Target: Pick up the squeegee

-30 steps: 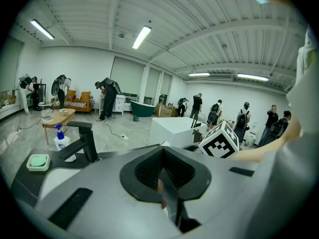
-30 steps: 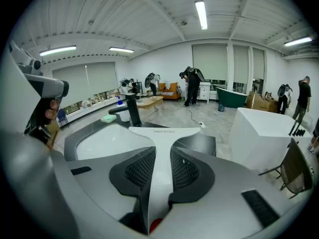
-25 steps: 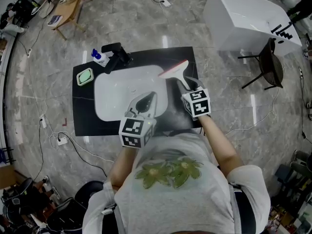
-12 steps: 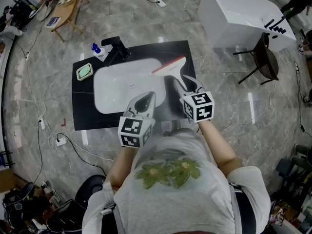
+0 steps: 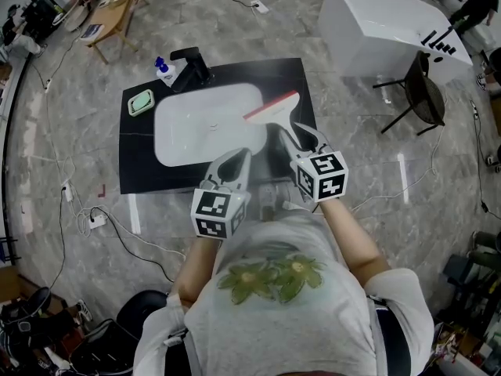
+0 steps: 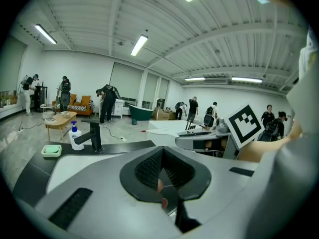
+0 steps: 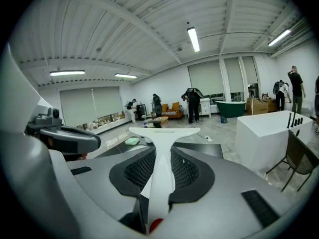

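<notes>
**Right claw** [image 7: 162, 156]: pressed shut on the white handle of the squeegee [image 7: 164, 133]. The handle runs straight out between the ribbed black pads. The T-shaped blade stands crosswise at 12 o'clock of the claw.
- Writing: one line of small grey print along the blade's front edge, too fine to read.
- Marker cube [image 5: 321, 175]: black-and-white squares, no lettering.

**Squeegee, from the head view** [image 5: 272, 106]: a red-edged blade at 11 o'clock of my right claw. It sits over the right rim of the sink [image 5: 168, 157]; I cannot tell whether it touches.

**Left claw** [image 6: 162, 154]: pressed together, with nothing pinched between the pads.
- Marker cube [image 5: 219, 212]: squares only.

**Pose:**
- Both claws are side by side before my chest, pointing to 12 o'clock above the near edge of the black surface [image 5: 137, 159].
- My right forearm trails back toward 5 o'clock and my left toward 7 o'clock.

**Surface, outward:**
- Black faucet [image 5: 190, 67] at the 11 o'clock corner.
- Blue-capped bottle [image 5: 163, 70] just beside the faucet, no legible label.
- Green soap dish [image 5: 141, 102] at 10 o'clock.

**Floor:**
- White tub [image 5: 383, 30] at 1 o'clock.
- Black chair [image 5: 432, 94] at 2 o'clock.
</notes>
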The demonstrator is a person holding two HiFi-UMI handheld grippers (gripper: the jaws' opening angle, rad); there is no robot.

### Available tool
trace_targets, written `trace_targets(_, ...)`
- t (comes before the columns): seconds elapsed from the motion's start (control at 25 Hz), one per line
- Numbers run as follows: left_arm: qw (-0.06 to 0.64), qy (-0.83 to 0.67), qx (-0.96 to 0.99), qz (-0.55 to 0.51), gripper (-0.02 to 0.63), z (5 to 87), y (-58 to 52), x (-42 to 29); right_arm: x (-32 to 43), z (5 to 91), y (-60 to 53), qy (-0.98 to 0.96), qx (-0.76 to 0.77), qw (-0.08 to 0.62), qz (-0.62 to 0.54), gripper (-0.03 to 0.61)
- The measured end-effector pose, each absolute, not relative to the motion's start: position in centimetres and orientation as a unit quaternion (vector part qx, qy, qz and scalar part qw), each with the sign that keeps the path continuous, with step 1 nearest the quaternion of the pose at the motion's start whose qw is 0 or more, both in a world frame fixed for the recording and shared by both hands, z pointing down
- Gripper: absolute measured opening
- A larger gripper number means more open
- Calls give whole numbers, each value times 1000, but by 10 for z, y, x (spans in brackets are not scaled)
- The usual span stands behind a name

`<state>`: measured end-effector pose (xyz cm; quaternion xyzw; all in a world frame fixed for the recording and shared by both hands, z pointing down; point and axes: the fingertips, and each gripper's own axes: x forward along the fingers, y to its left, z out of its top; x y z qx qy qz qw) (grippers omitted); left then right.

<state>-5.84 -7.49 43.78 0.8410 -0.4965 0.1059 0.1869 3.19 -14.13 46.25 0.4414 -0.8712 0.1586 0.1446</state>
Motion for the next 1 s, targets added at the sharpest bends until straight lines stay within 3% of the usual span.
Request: trace_targets(1.0, 207, -488, 842, 101, 9, 451, 35, -24, 60, 450, -23, -873, 437, 134, 168, 104)
